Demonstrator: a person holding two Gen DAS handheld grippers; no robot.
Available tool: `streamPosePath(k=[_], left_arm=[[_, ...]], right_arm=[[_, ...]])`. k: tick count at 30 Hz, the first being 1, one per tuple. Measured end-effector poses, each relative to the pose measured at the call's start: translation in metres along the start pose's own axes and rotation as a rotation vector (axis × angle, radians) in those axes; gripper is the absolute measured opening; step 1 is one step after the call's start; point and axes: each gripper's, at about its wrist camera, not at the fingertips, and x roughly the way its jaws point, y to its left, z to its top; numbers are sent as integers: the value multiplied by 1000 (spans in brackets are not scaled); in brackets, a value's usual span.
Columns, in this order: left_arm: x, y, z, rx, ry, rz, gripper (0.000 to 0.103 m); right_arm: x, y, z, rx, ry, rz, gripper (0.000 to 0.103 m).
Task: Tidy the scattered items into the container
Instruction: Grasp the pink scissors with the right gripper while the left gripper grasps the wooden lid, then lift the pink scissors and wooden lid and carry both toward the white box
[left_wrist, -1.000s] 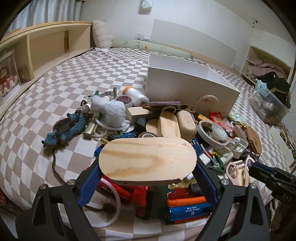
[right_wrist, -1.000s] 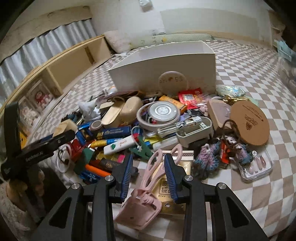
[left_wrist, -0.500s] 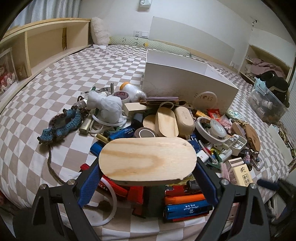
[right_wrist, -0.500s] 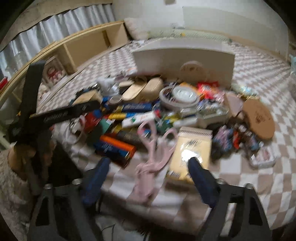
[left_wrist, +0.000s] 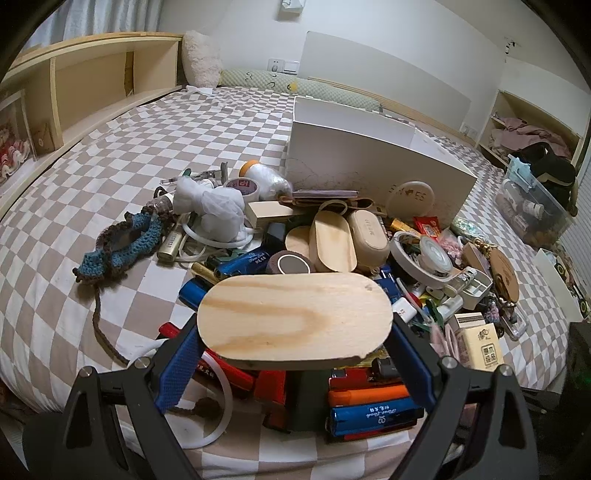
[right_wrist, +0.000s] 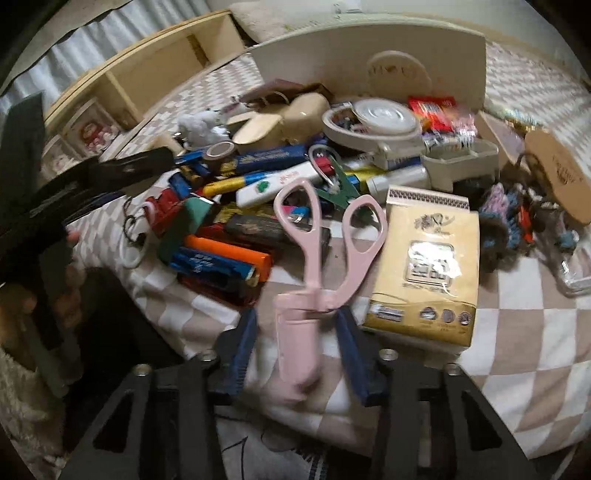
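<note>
My left gripper (left_wrist: 293, 354) is shut on an oval wooden lid (left_wrist: 293, 319) and holds it flat above the pile of scattered items. The white box container (left_wrist: 373, 166) stands behind the pile; it also shows in the right wrist view (right_wrist: 369, 59). My right gripper (right_wrist: 295, 350) has its blue pads either side of the sheath of pink scissors (right_wrist: 314, 266), which lie near the bed's front edge. A small gap shows on each side, so the jaws stand partly open. The frame is blurred.
A yellow tissue pack (right_wrist: 424, 266) lies right of the scissors. Pens, tape rolls and a crocheted blue piece (left_wrist: 122, 243) crowd the checked bedspread (left_wrist: 92, 155). A wooden shelf (left_wrist: 74, 92) runs along the left. A clear storage bin (left_wrist: 532, 206) stands at the right.
My right gripper opened wide, pulled back, and has now closed in around the scissors' sheath lower down. The left gripper holds the wooden lid in about the same place.
</note>
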Motion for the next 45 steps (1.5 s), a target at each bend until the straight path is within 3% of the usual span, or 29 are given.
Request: streamPosePath(k=[5,19,32,45], left_arm=[[1,2,0,-12,4,-3,94],[-8,-2,2,10,-15,-4,94],[-21,-8,18,35,-54,0,94],[-26,-38,73,102,-128,-49,94]], right_arm=[[-3,-8,1,41,-9,20,23],[-30,-4,11,28,-94,6,22],[-69,-13,43,-3,-201,-35,22],[-103,-24,102,-71,-341,-89,22]])
